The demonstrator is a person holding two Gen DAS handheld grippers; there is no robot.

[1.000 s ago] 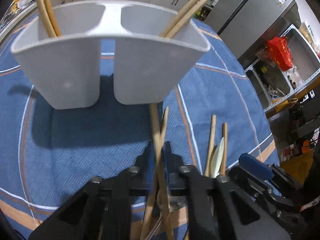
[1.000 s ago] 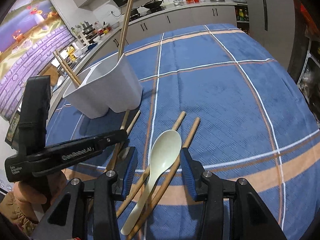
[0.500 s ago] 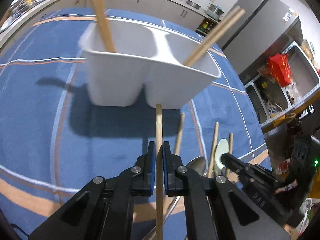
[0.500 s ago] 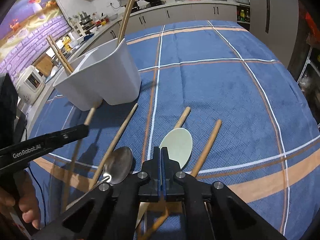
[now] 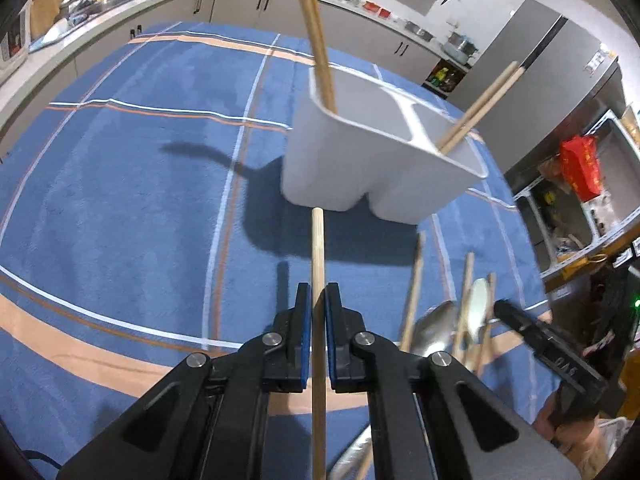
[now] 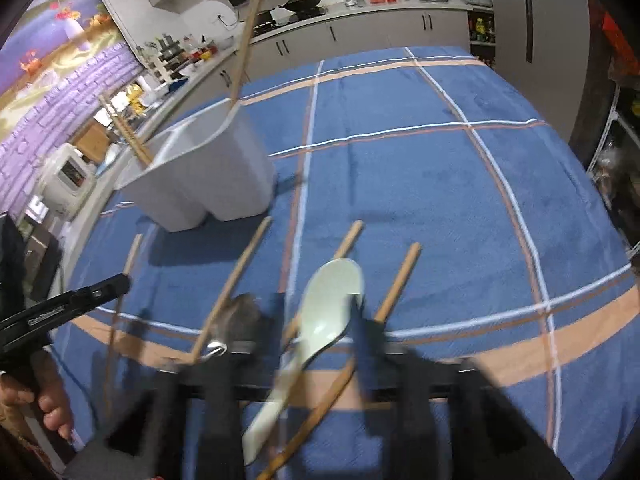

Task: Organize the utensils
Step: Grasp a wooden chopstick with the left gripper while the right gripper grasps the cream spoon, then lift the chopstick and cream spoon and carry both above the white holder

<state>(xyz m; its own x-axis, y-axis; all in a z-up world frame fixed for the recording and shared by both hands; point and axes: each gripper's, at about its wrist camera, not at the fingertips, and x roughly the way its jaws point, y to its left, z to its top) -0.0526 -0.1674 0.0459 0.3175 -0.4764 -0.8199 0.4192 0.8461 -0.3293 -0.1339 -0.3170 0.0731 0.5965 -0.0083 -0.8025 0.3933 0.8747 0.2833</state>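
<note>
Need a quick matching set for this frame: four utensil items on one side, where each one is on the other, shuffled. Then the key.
Things:
1. chopstick in left claw
2. pale green spoon
3. white holder
4. metal spoon

Places or states:
A. stands upright on the blue cloth, chopsticks sticking out of both sections
B. clamped between blue pads, lifted off the cloth
C. lies flat between the opening pads of the right claw
D. lies on the cloth beside the pale green one, blurred

Pairs: 1-B, 2-C, 3-A, 4-D
</note>
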